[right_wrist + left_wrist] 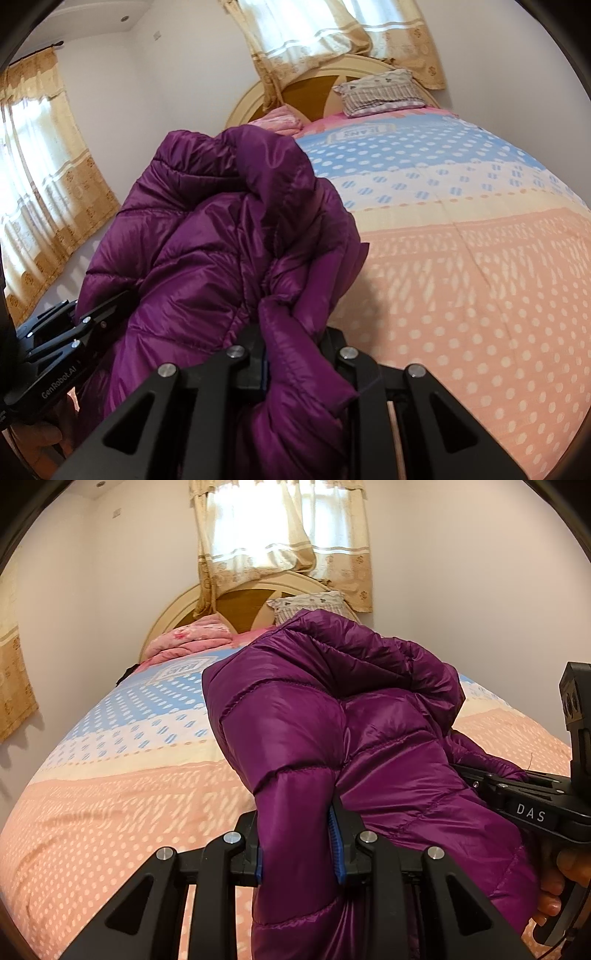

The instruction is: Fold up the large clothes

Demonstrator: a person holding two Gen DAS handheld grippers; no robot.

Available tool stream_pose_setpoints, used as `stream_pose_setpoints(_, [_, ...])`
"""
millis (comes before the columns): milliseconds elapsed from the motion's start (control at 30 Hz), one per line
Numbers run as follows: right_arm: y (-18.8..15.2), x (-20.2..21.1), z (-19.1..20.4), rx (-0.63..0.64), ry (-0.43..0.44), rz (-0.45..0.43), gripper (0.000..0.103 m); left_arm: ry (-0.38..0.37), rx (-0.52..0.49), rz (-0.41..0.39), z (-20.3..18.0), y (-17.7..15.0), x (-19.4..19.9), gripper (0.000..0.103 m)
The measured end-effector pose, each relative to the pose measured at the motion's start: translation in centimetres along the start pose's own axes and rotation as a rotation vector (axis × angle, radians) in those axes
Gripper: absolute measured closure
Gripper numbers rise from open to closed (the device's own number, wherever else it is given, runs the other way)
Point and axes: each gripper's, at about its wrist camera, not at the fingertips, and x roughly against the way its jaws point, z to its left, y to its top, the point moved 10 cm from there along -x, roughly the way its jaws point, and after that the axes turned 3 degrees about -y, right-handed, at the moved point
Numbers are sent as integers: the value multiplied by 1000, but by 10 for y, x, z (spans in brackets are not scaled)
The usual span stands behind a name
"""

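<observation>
Purple jacket (369,746) before dotted bedspread (110,794)

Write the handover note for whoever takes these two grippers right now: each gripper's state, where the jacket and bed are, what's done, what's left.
Left gripper: shut on a bunched fold of the purple puffer jacket.
Right gripper: shut on another edge of the same jacket.
Jacket: held up between both grippers, crumpled, above the near end of the bed; whether any part touches the cover cannot be told.
Done: jacket picked up with both grippers.
Left: likely spread it flat on the bed, then fold it; no neat fold shows yet.
</observation>
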Motion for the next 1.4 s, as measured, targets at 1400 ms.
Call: stream_pose_setpoints(1400, [-16,-63,90,142,126,111,83,123,176,28,123,-60,25,76])
